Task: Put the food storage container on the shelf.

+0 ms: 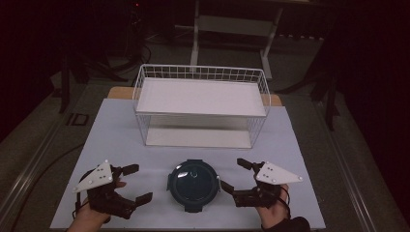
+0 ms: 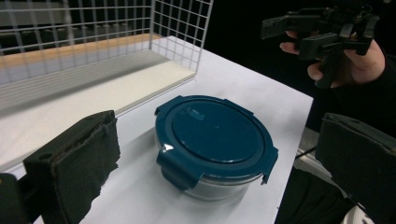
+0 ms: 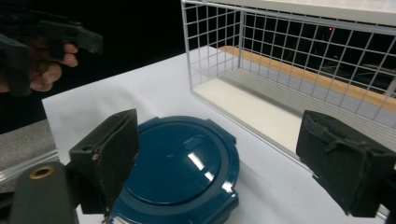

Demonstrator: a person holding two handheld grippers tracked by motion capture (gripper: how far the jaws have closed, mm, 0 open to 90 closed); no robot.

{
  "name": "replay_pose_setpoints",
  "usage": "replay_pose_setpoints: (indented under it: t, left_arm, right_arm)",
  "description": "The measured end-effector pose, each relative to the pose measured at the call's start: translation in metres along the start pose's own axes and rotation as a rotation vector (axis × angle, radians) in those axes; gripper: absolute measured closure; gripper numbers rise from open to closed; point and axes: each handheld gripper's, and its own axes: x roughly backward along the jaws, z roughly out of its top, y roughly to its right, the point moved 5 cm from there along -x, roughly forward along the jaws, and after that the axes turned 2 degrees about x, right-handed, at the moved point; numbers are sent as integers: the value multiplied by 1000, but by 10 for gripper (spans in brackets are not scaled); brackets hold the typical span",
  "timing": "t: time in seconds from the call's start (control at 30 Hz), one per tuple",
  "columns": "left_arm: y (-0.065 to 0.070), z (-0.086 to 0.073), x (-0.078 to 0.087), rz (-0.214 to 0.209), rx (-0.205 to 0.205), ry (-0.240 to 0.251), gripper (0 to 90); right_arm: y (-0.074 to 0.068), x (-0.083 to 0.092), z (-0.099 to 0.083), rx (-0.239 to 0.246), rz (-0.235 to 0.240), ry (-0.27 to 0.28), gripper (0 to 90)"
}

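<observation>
A round clear container with a dark teal clip-on lid (image 1: pixel 193 182) stands on the white table near its front edge. My left gripper (image 1: pixel 144 182) is just left of it and my right gripper (image 1: pixel 230 173) just right of it, both open and apart from it. In the left gripper view the container (image 2: pixel 212 135) sits ahead between wide black pads (image 2: pixel 79 163), with the right gripper (image 2: pixel 317 28) held above the far side. The right gripper view looks down on the lid (image 3: pixel 182 172) between that gripper's spread pads (image 3: pixel 343 161), which touch nothing.
A white wire rack (image 1: pixel 200 72) with an upper shelf and a lower floor stands behind the container at mid-table. Its mesh corner (image 2: pixel 177 28) and open front (image 3: pixel 280 46) are close. The white table sheet (image 1: pixel 121 125) has bare room on both sides. Dark floor surrounds it.
</observation>
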Motion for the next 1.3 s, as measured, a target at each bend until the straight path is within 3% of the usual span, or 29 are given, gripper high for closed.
replay_pose_setpoints:
  t: [0.07, 0.13, 0.23, 0.43, 0.57, 0.67, 0.7, 0.73, 0.83, 0.93, 1.0, 1.03, 1.1, 1.3]
  left_arm:
    - [0, 3, -5, 15, -21, -24, 0]
    - [2, 6, -12, 17, -15, -75, 0]
    - [1, 12, -21, 26, 9, -99, 0]
    - [-13, 14, -36, 40, 109, -113, 0]
    - [-23, 1, -51, 56, 171, -210, 0]
    - [-30, -10, -61, 38, 250, -258, 0]
    - [-30, -10, -61, 38, 250, -258, 0]
    - [-35, -17, -68, 18, 329, -276, 0]
    - [-40, -22, -75, -4, 441, -298, 0]
    - [-43, -28, -81, -41, 551, -353, 0]
    - [-46, -31, -84, -29, 633, -379, 0]
    - [-47, -32, -85, -50, 657, -393, 0]
    - [-48, -35, -86, -52, 701, -422, 16]
    - [-51, -42, -89, -67, 782, -458, 220]
  right_arm:
    - [-5, 1, 2, 11, 10, 11, 126]
    - [-9, 2, 3, 21, 8, 24, 126]
    - [-10, 3, 2, -8, 9, 39, 109]
    - [-12, 2, -4, -12, -19, 13, 100]
    - [-14, 1, -12, -31, -8, -3, 100]
    - [-15, -1, -16, -38, -17, -15, 100]
    - [-15, -1, -16, -37, -21, -19, 100]
    - [-14, -1, -17, -43, -22, -27, 101]
    - [-13, -2, -19, -53, -18, -37, 101]
    - [-12, -2, -22, -64, -11, -46, 101]
    - [-12, -2, -23, -69, -9, -48, 104]
    - [-11, -2, -23, -75, -8, -50, 104]
    - [-10, -2, -24, -82, -6, -51, 104]
    - [-8, -2, -25, -90, 0, -58, 132]
